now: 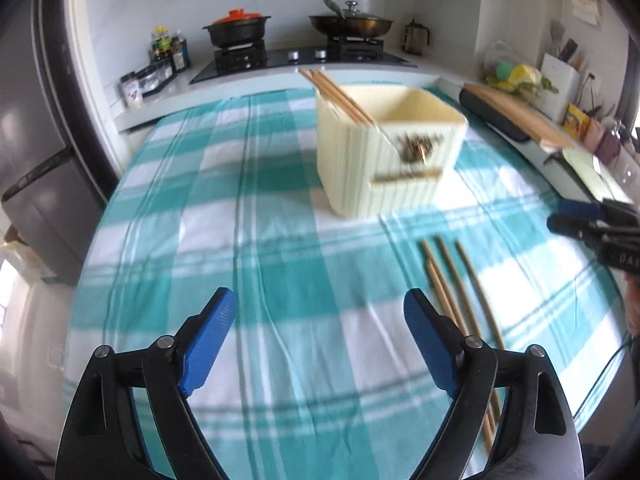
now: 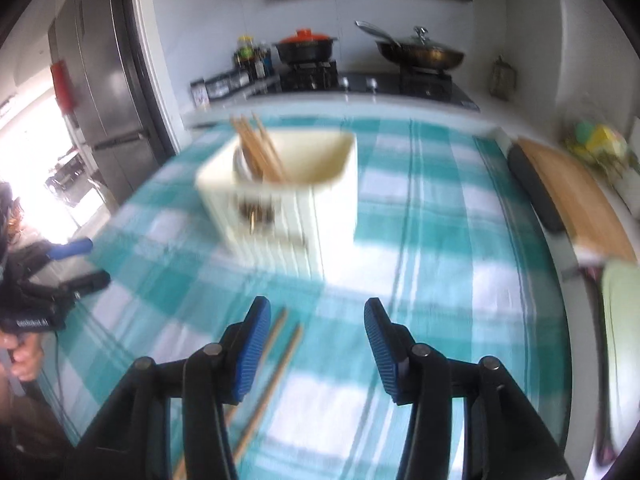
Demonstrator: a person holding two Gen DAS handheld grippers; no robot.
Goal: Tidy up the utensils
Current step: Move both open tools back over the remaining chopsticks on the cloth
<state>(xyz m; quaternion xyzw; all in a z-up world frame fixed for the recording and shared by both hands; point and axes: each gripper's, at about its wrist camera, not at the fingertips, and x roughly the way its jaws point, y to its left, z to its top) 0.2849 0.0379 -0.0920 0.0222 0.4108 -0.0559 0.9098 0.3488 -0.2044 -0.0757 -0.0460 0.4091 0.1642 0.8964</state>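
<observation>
Kitchen table covered by a teal-and-white checked cloth (image 1: 280, 240), stove behind. No label is legible; white lettering on a gripper body is blurred. A cream ribbed utensil holder (image 1: 384, 160) stands mid-cloth with wooden chopsticks (image 1: 336, 96) leaning inside. Loose chopsticks (image 1: 452, 280) lie beside the left gripper (image 1: 320, 312), jaws apart, empty. The right gripper (image 2: 314, 328), likewise spread and empty, hovers above them. Only the right view shows the refrigerator (image 2: 108, 80) fully.
</observation>
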